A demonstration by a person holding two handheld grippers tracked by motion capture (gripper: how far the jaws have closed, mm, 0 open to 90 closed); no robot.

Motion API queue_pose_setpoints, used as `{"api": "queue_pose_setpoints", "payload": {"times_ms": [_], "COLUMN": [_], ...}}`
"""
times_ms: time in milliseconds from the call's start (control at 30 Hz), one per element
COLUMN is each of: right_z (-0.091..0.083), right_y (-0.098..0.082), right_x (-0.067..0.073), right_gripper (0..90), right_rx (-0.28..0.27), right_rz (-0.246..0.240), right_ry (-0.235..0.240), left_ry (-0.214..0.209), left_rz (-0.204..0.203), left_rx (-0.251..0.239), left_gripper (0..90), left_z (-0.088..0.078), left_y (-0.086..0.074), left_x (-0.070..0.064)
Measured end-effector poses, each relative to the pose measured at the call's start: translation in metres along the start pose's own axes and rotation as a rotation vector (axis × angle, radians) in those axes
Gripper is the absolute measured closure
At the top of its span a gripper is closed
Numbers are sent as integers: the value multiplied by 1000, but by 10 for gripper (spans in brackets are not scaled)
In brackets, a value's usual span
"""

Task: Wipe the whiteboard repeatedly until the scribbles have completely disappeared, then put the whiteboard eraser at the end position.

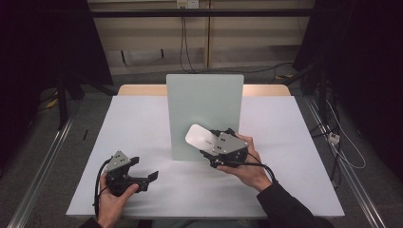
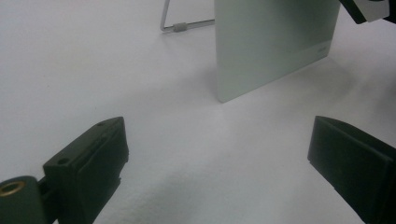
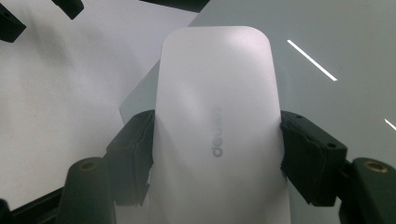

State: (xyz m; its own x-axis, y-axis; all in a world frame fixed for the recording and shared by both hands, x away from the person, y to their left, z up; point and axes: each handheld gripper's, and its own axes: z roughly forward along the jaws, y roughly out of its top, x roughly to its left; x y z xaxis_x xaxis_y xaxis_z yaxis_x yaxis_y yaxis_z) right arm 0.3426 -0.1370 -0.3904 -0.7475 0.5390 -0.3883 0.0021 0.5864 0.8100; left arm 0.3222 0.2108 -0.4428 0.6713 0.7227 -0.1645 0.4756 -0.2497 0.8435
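My right gripper (image 1: 208, 144) is shut on a white, flat object with rounded corners (image 1: 198, 136), held above the table in front of an upright pale green board (image 1: 204, 104). In the right gripper view both black pads (image 3: 135, 144) press on the long sides of the white object (image 3: 217, 93), which carries a faint grey logo, with the board (image 3: 336, 46) behind it. My left gripper (image 1: 144, 168) rests low at the table's front left, open, with nothing between its fingers. The left gripper view has its own gripper (image 2: 217, 144) over bare white surface, facing the board (image 2: 275, 42).
The white table top (image 1: 138, 123) has open room left and right of the board. A thin wire stand (image 2: 180, 26) props the board from behind. Cables and metal rails lie on the floor around the table; dark curtains hang at both sides.
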Motion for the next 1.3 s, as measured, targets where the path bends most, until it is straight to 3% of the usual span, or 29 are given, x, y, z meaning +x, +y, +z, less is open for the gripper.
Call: {"api": "queue_pose_setpoints", "payload": {"times_ms": [233,467,833,1067,1300], "right_z": [-14,-27,-28,-34,-34], "right_y": [-1,-7,-21,-27,-27], "right_x": [-9,-16,-9,-9,-5], "right_gripper": [314,314,314,314,315], "right_rx": [-26,-12,60,76,113], "right_rz": [76,138,156,172,193], "right_ry": [38,58,85,92,149], "left_ry": [0,0,3,2,-9], "left_rz": [-8,-4,0,-3,-11], "left_rx": [2,3,2,3,7], "left_gripper": [49,48,48,49,49], "left_z": [-1,-1,-1,0,1], "left_y": [0,0,1,1,-1], "left_x": [1,0,-1,-3,0]}}
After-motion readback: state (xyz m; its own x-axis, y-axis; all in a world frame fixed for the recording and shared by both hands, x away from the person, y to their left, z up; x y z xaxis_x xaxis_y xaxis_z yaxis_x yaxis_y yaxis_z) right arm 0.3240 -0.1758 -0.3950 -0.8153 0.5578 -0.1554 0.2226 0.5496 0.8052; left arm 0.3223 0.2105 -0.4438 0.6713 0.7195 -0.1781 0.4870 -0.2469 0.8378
